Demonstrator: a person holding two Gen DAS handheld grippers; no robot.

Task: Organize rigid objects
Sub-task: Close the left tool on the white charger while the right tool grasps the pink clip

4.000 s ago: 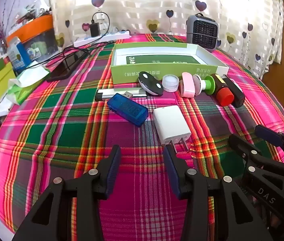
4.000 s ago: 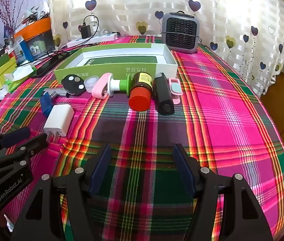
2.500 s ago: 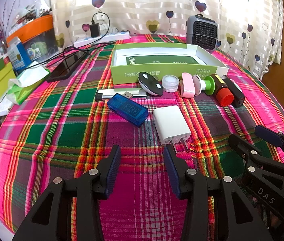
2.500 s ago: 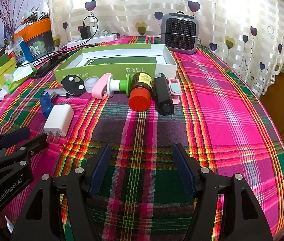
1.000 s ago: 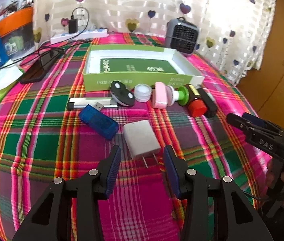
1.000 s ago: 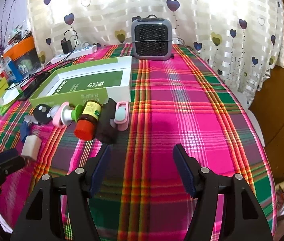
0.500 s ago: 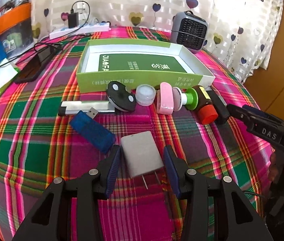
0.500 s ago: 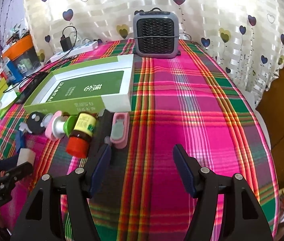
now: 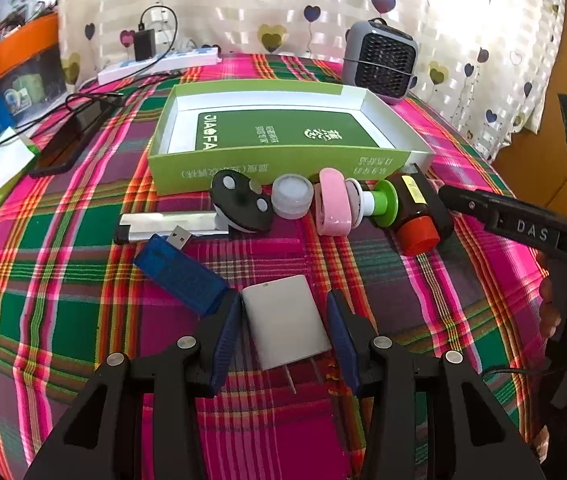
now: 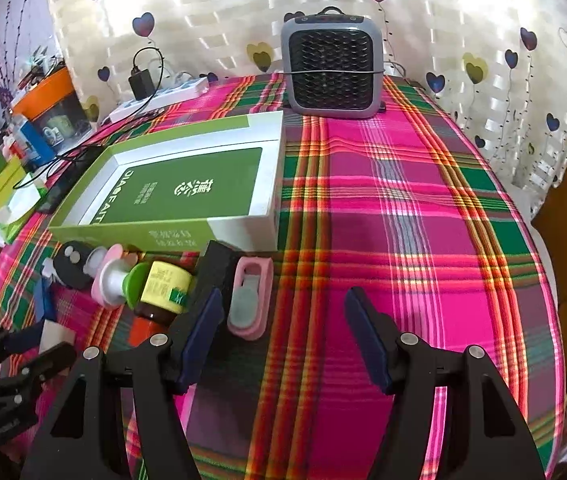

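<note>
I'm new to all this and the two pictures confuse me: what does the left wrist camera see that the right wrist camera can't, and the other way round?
Only the left wrist view shows the white charger lying between the open left gripper, its pads not pressing it, plus the silver stick.

Only the right wrist view shows the pink clip whole, just ahead of the open right gripper.

Both show the green box, heater and red-capped bottle.

Grey fan heater point(image 10: 332, 76) by heart-print curtain point(image 10: 463, 12), white power strip point(image 9: 159, 65), plaid tablecloth point(image 10: 403, 200)
</note>
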